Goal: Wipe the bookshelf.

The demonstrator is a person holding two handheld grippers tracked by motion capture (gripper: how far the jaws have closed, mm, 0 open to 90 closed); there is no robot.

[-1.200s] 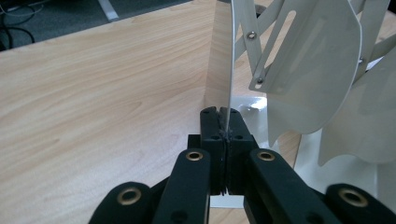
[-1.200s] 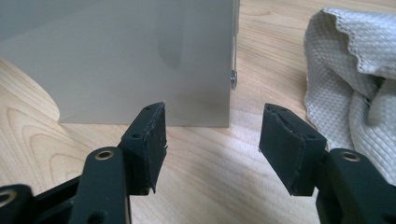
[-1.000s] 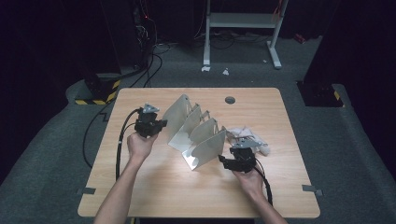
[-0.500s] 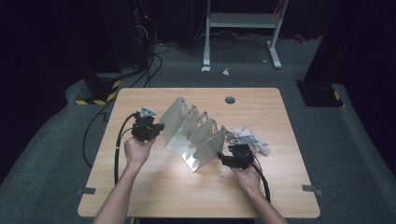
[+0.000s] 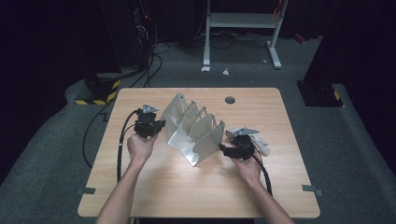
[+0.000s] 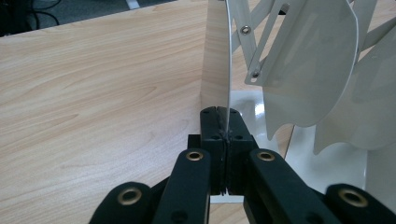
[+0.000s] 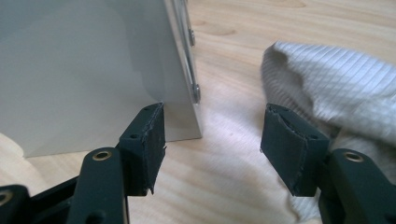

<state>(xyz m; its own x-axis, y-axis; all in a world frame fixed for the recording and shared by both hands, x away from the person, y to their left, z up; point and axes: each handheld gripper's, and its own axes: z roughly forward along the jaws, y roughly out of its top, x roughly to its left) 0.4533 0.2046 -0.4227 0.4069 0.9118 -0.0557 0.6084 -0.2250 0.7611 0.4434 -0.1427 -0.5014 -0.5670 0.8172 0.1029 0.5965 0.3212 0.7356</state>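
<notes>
Since the earlier frame, the left gripper (image 5: 150, 125) has been drawn slightly toward the table's left edge, and the metal rack (image 5: 194, 129) has been stretched out a little with it. Its jaws are seen pressed together on the rack's end plate (image 6: 227, 70). The right gripper (image 7: 212, 140) is held wide apart, nothing gripped, beside the rack's other end, with a white cloth (image 7: 336, 88) just alongside. The rack is placed mid-table.

1 metal folding rack (image 5: 192, 132) w/ 4 plates, 1 white cloth (image 5: 258, 142), 1 table (image 5: 187, 186).
</notes>
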